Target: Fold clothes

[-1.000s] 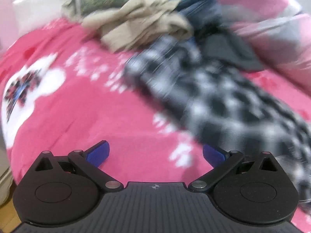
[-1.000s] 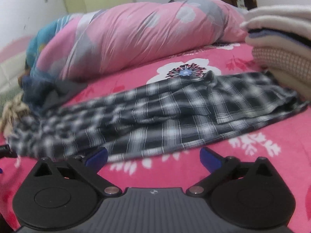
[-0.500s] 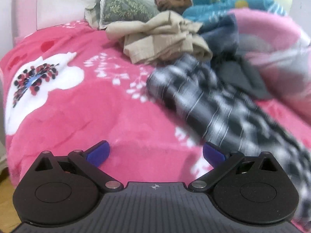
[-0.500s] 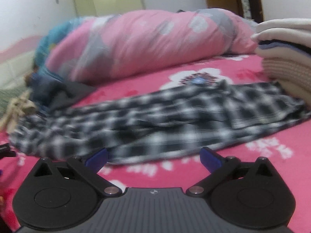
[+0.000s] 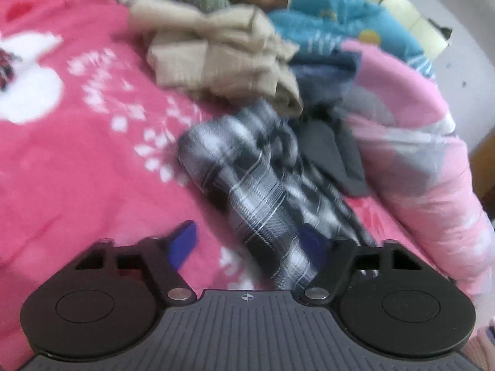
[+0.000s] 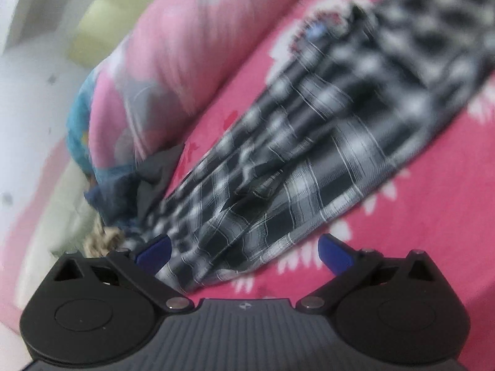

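- The left gripper [image 5: 249, 241] is hovering low over the plaid shirt [image 5: 263, 191], jaws spread wide, the shirt's near end lying between its blue fingers [image 5: 182, 241] with no grip on it.
- The right gripper [image 6: 244, 250] is also gaping wide, holding nothing, with the plaid shirt [image 6: 309, 154] stretching away from just ahead of its fingers.
- The shirt is lying long and rumpled across the pink bed [image 5: 77, 154].
- Beside the shirt, a dark grey garment [image 5: 334, 154] is lying flat.
- Past the shirt's far end, beige clothes [image 5: 222, 55] are sitting in a heap.
- Behind the shirt, a pink quilt [image 6: 173, 46] is lying bunched up.
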